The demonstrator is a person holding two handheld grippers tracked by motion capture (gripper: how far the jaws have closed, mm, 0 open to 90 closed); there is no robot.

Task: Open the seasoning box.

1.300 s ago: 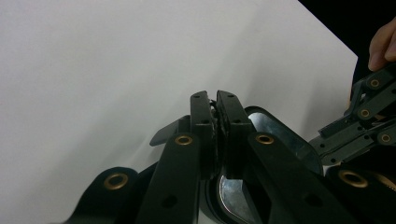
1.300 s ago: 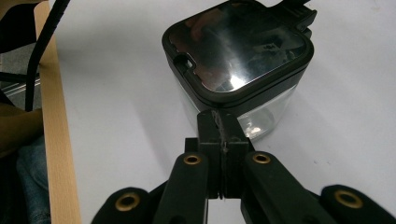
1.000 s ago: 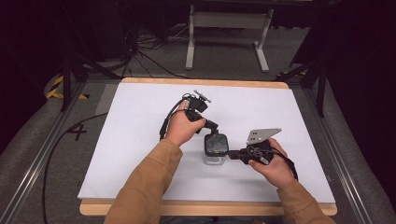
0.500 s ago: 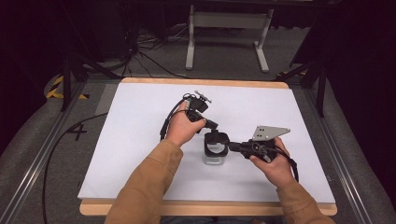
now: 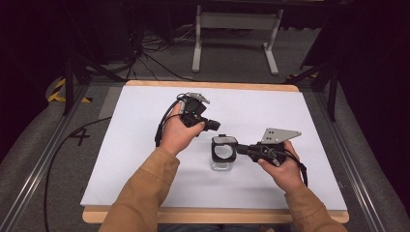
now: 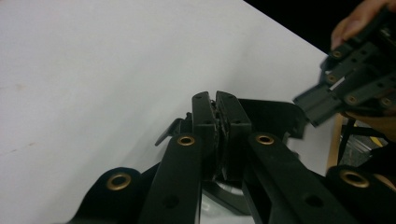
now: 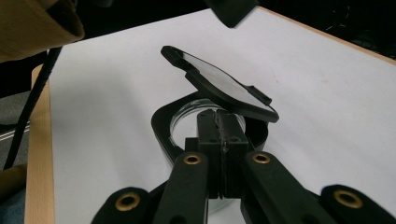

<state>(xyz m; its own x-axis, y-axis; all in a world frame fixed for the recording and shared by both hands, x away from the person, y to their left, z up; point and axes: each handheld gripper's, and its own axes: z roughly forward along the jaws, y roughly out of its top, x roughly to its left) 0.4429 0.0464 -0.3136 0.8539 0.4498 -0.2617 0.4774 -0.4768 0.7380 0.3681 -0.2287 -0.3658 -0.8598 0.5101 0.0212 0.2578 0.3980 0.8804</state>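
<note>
Over table | right gripper jaws pinching jar rim; lid raised | left gripper jaws closed

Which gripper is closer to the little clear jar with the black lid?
The right. The right gripper is shut on the rim of the jar, by its open flip lid. The left gripper sits shut just beyond the jar, above it, not touching.

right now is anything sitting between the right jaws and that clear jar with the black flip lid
Nothing visible does. The right gripper already has its jaws closed on the black rim of the jar, under the raised flip lid. The left gripper is close on the jar's far side.
</note>
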